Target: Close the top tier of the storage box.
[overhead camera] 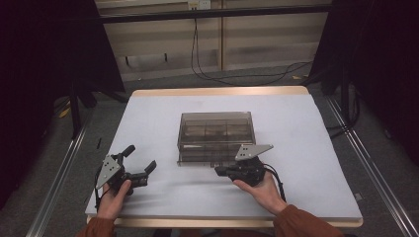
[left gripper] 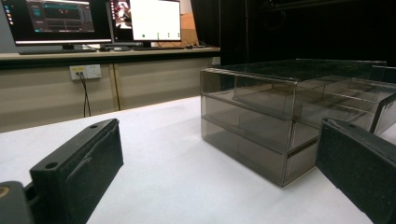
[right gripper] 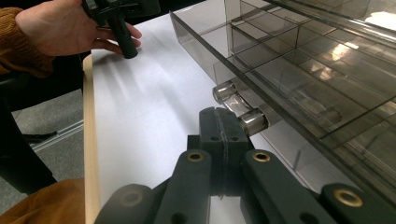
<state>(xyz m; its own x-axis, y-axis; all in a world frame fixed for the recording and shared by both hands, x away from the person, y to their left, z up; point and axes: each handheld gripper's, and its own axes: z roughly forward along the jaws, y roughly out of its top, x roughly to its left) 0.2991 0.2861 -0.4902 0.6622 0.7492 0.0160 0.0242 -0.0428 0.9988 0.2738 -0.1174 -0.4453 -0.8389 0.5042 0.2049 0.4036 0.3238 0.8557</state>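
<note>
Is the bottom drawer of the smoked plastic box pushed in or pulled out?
Pulled out a little. The bottom drawer juts forward of the box front. The right gripper, jaws shut, sits by its handle.

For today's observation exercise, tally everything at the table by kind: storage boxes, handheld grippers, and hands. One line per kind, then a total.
Smoky clear drawer box: 1
Handheld grippers: 2, the left gripper and the right gripper
Hands: 2, the left hand and the right hand
Total: 5
</note>
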